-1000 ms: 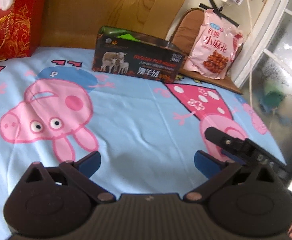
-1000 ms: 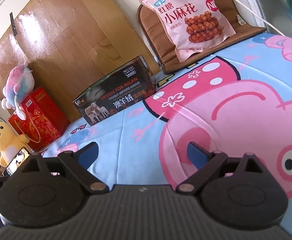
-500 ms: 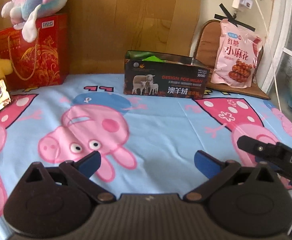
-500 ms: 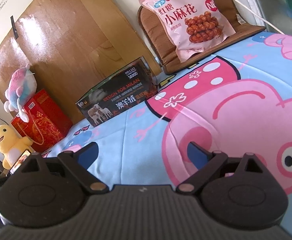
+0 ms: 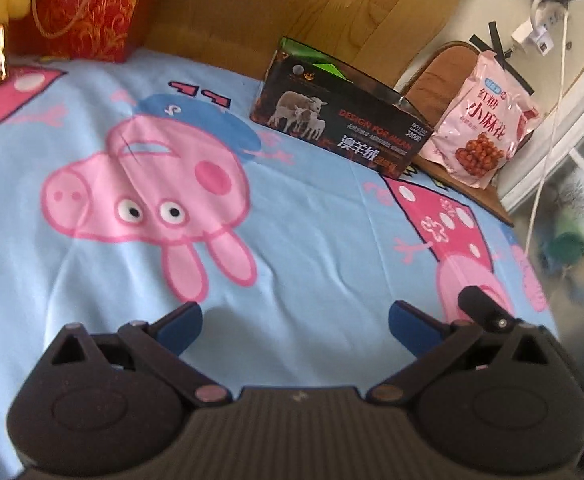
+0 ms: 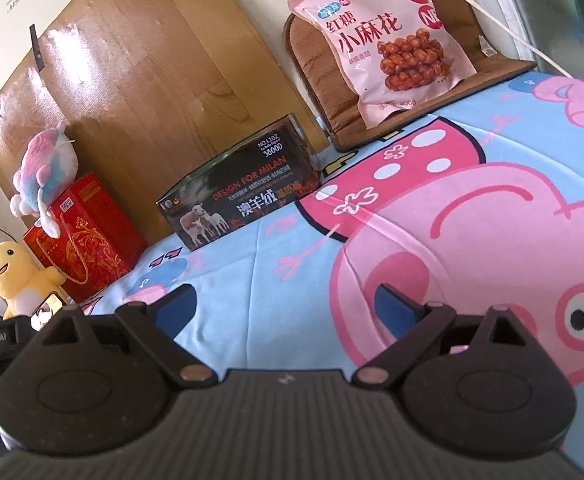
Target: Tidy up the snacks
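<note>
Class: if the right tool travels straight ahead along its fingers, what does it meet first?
Probably the blue cartoon sheet below the open right tool. Beyond it stands the black box, though depth is unclear.

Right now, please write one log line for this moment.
left claw: open, empty | right claw: open, empty | snack bag: on cushion

Black ribbed left claw (image 5: 295, 322) and right claw (image 6: 285, 307), blue fingertips (image 5: 179, 325), copper-coloured pivot screws.

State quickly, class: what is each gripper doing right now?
Left gripper: open, holding nothing.
Right gripper: open, holding nothing.
</note>
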A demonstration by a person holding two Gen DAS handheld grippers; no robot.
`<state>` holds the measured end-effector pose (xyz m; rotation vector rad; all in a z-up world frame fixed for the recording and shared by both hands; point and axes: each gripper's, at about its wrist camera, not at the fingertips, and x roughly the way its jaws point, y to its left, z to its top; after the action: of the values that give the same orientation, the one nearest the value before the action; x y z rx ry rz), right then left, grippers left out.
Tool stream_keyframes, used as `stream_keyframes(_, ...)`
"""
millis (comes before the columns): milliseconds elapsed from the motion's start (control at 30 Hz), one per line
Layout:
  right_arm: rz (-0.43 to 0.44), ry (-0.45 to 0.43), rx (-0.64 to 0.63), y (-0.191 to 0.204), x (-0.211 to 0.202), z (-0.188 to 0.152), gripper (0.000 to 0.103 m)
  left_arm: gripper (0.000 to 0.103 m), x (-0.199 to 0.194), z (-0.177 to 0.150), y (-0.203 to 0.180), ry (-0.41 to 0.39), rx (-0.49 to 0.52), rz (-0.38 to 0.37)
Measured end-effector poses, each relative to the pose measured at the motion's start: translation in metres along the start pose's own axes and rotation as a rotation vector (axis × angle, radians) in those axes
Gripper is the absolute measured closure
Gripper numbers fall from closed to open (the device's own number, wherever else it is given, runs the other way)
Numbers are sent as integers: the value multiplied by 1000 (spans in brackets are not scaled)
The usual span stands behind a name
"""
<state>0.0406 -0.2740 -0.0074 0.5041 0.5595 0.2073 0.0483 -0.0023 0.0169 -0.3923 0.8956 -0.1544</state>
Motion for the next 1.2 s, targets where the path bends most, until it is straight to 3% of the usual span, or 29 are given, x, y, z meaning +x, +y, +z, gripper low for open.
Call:
stream_keyframes(567,21,26,3,2,0,-2,5,0,-6,-4,-26,-116,199,224)
stream_keyframes(967,46,61,-13,7,2,-3,5,0,2,-5,-26,-31,190,163)
stream_keyframes(1200,57,73,-29,9,1,-4,5,0,2,-4,-25,-23,178,148)
